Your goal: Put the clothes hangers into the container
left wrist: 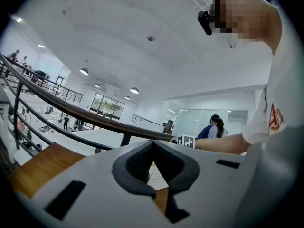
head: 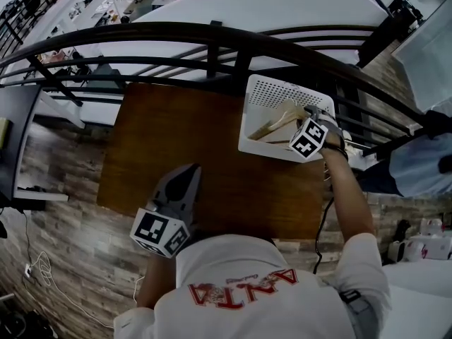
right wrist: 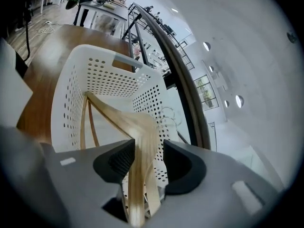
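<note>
The container is a white plastic basket with rounded corners and walls dotted with small round holes. It sits on the right part of a smooth brown wooden table. Inside lie pale wooden clothes hangers — slim curved bars with thin wire hooks.

The right gripper slants down into the basket's near side, the bare forearm stretched out behind it. One hanger's arm runs between its dark ribbed pads, touching the left pad with a gap at the right, so the jaws stand open around it.

The left gripper hovers level over the table's near-left part, jaws closed tip to tip on nothing.

A dark curved metal railing runs just beyond table and basket.
</note>
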{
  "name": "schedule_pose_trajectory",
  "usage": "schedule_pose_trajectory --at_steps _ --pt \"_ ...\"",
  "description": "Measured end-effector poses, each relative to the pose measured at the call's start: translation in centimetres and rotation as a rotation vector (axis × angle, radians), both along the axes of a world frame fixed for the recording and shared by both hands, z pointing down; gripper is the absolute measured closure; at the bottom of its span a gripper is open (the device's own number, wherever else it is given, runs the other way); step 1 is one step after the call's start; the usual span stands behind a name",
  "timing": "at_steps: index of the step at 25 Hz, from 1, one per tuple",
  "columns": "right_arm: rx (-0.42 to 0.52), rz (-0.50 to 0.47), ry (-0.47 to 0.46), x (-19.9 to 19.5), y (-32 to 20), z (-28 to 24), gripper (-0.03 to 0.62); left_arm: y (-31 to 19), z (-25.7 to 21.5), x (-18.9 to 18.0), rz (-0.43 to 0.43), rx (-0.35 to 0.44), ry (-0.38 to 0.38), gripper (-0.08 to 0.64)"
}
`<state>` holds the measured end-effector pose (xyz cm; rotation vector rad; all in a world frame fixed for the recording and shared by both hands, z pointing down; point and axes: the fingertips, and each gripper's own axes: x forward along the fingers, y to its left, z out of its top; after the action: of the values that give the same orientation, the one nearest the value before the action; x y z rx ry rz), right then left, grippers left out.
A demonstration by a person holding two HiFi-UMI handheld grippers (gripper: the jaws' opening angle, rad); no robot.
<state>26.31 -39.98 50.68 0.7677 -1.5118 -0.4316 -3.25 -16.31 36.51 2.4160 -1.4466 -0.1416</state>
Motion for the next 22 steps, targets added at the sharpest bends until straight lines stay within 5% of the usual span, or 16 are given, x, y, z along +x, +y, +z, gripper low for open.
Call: schedule_pose_trajectory --at_steps 4,12,22 --pt "0.031 0.04 -0.118 0.0 1.1 -2.7 0.41 0.1 -0.7 -0.1 0.007 0.011 -0.009 0.552" --pt "0.029 0.155 -0.63 -3.9 7.5 -8.4 0.562 0.0 -1.7 0.7 0.045 0.033 -0.022 0.552" --pt "0.077 0.166 -1.091 -7.7 14.2 -14.5 0.589 0.1 -3.1 0.1 0.051 0.083 -0.039 0.552"
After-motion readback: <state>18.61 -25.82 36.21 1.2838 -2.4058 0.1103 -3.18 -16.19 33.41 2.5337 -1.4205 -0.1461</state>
